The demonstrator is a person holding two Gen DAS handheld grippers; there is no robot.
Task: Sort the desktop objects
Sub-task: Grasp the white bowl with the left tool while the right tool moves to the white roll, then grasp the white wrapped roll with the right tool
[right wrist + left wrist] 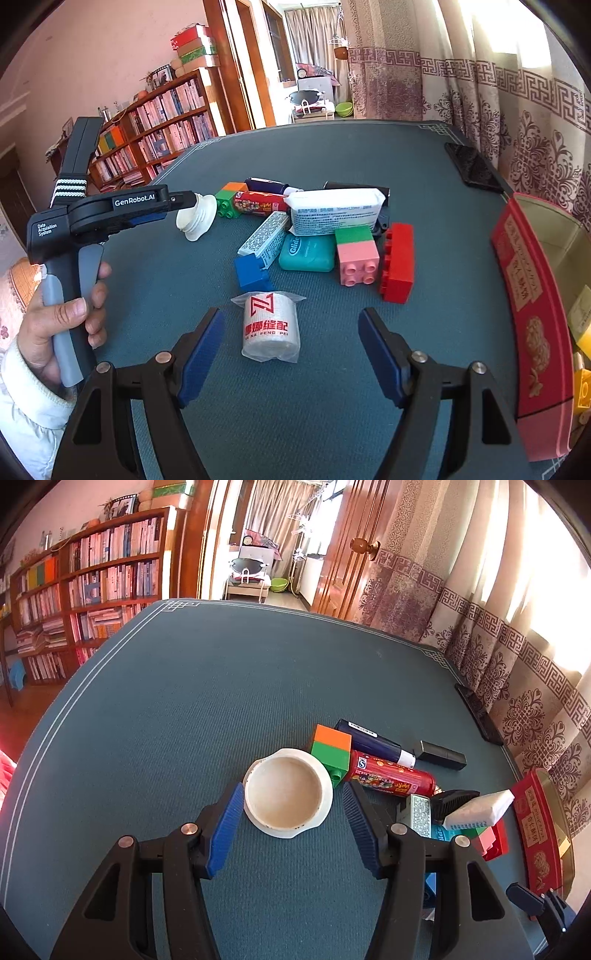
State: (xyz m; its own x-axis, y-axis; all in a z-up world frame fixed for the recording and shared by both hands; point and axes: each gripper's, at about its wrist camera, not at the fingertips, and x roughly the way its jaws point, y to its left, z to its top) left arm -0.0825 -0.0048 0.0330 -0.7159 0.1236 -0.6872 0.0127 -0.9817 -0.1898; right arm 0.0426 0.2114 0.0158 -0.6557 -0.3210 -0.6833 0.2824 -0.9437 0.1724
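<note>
My left gripper point(291, 790) is shut on a small white cup point(288, 794), whose open mouth faces the camera. In the right wrist view this cup point(195, 218) hangs tilted above the green table point(332, 406) at the tip of the left gripper point(190, 203), which a hand point(59, 325) holds. My right gripper point(291, 314) stands open and wide. A white roll point(271, 328) in clear wrap with red print lies on the table between its fingers, clear of both pads.
The pile behind holds a blue brick point(253, 273), a teal box point(306, 253), a pink-green brick point(356, 254), a red brick point(399, 262), a white tissue pack point(336, 214) and a red tube point(391, 775). An open red box point(532, 314) stands at the right, with a phone point(471, 166) behind it.
</note>
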